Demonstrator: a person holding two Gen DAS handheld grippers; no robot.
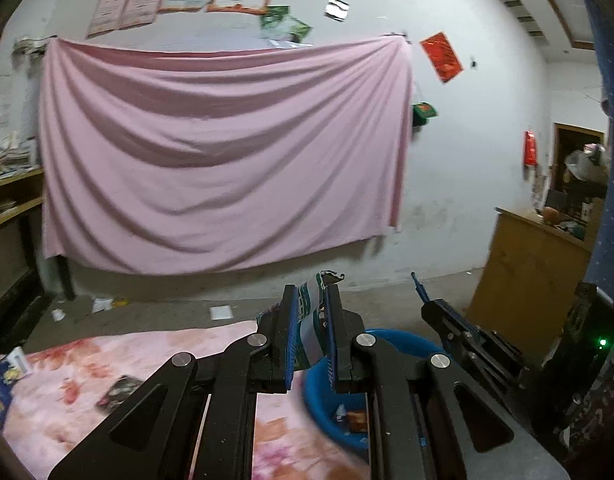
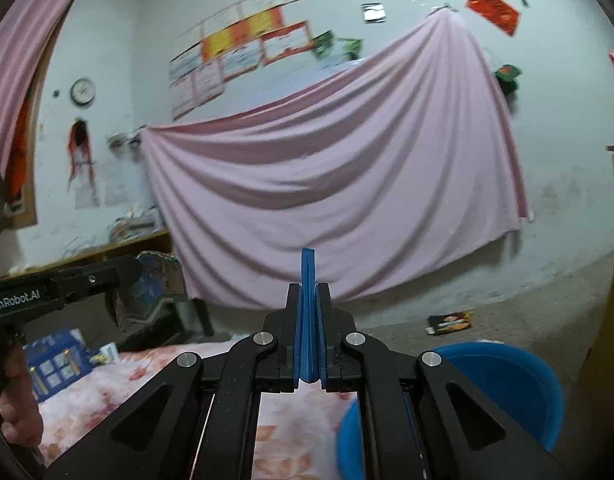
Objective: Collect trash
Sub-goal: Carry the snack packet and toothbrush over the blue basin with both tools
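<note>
My left gripper (image 1: 311, 296) is shut on a crumpled green and white wrapper (image 1: 309, 320) and holds it in the air beside and above the blue basin (image 1: 403, 340). The basin holds a few bits of trash (image 1: 353, 418). In the right wrist view the left gripper with the wrapper (image 2: 155, 288) shows at the left, and the basin (image 2: 507, 384) sits at the lower right. My right gripper (image 2: 309, 276) is shut and empty, its blue pads pressed together. A dark wrapper (image 1: 121, 392) lies on the floral blanket (image 1: 79, 380).
A blue box (image 2: 57, 364) and a small white carton (image 2: 109, 352) lie at the blanket's left edge. A snack packet (image 2: 451, 322) and paper scraps (image 1: 221, 313) lie on the floor. A wooden cabinet (image 1: 527, 276) stands right. A pink sheet (image 1: 227, 152) hangs on the wall.
</note>
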